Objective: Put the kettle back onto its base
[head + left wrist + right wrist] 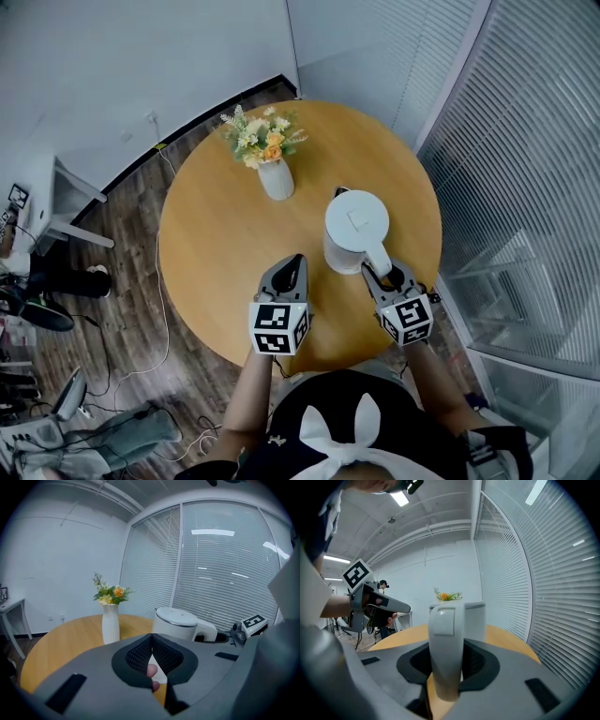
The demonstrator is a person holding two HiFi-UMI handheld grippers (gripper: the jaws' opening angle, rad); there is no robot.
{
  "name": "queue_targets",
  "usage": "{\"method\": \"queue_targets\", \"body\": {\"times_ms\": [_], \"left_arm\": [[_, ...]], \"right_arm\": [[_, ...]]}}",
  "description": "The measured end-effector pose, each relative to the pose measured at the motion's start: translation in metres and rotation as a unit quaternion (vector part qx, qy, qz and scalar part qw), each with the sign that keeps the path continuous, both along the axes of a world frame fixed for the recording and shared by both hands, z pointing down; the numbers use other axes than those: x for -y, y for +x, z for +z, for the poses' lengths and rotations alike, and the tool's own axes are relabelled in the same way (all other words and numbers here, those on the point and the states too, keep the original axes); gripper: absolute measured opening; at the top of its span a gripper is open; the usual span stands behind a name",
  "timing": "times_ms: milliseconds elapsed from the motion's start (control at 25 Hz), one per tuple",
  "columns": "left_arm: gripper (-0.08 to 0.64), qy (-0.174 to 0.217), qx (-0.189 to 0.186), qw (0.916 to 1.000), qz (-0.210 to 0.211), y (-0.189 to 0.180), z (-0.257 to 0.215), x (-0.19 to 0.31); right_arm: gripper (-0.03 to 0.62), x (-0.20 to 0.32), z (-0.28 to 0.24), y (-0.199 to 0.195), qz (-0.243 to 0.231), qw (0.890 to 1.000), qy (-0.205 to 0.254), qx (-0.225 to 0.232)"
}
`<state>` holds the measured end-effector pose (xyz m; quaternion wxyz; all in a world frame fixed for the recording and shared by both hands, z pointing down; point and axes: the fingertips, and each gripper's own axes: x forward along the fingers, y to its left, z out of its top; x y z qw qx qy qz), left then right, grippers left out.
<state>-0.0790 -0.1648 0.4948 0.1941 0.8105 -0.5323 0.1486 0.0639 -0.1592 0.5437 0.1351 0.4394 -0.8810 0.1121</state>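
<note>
The white kettle [354, 225] is on the right part of the round wooden table [216, 234], its handle [377, 258] pointing toward me. My right gripper [382, 274] is shut on that handle [445, 644], with a pad on each side; the kettle body [474, 618] rises just behind. The kettle's underside is hidden, so I cannot tell if it rests on anything, and no separate base shows. My left gripper [292, 265] hovers left of the kettle [176, 623], jaws shut [151, 641] with nothing in them. It appears in the right gripper view too [377, 606].
A white vase of flowers [275, 178] stands at the table's far side, also in the left gripper view [110, 620]. A glass wall with blinds [525, 187] runs along the right. A white side table [56, 202] and cables lie on the floor at left.
</note>
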Motion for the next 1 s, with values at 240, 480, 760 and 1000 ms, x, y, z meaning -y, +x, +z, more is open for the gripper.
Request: {"method": "queue_targets", "body": {"times_ms": [240,480,760,1000], "left_arm": [[0.02,0.003,0.0,1.0,0.002,0.001,-0.004,-0.004],[0.02,0.004,0.0,1.0,0.002,0.001,-0.003,-0.004],[0.02,0.002,-0.001,1.0,0.002,0.001,-0.003,-0.005],[0.02,0.002,0.0,1.0,0.003,0.002,-0.003,-0.006]], "right_arm": [[0.126,-0.009,0.0,0.002,-0.001,1.0,-0.001,-0.001],[0.127,-0.011,0.003,0.001,-0.002,1.0,-0.009,-0.001],[0.129,-0.013,0.006,0.0,-0.004,1.0,-0.017,-0.009],[0.129,-0.02,0.009,0.0,-0.014,0.999,-0.015,-0.028]]}}
